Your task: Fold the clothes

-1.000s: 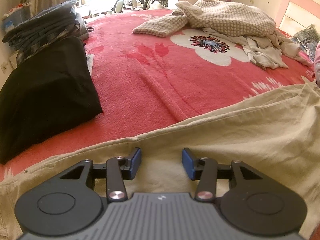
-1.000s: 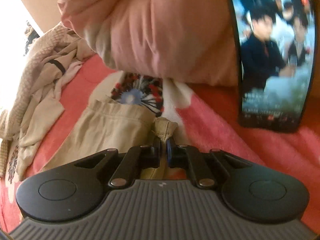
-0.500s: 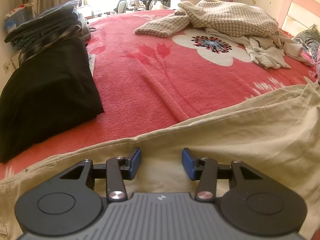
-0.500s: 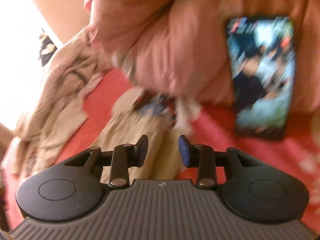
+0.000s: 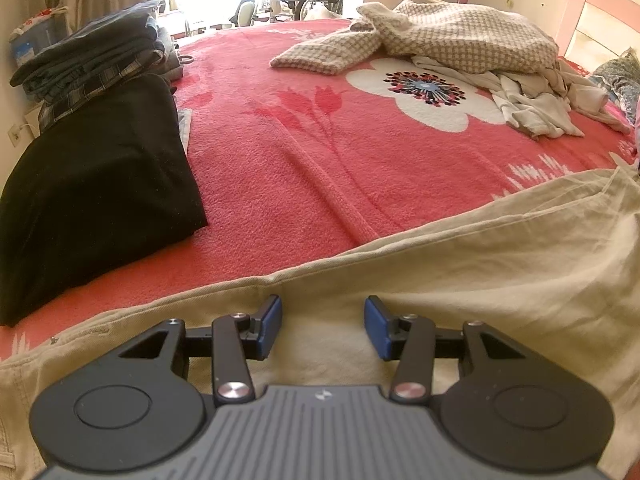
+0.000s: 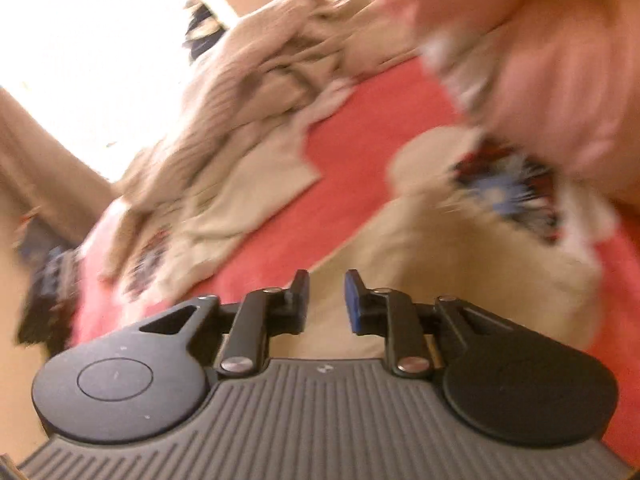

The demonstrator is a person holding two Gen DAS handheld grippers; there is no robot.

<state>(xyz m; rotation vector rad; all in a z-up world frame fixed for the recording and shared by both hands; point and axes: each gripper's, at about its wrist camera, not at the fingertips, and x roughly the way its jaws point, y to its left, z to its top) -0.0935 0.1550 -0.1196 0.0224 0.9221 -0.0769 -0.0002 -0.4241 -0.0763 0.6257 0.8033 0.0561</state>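
The beige trousers [image 5: 460, 280] lie spread flat on the red flowered bed blanket [image 5: 320, 168], filling the lower part of the left wrist view. The left tongs [image 5: 322, 328] hover low over them, spread and holding nothing. The right tongs [image 6: 326, 300], in a blurred view, are also spread and empty above the trousers' end [image 6: 460, 248]. The step in hand looks like the start of a fold: each pair must next close on an edge and carry it across. A folded black garment [image 5: 92, 200] sits at left.
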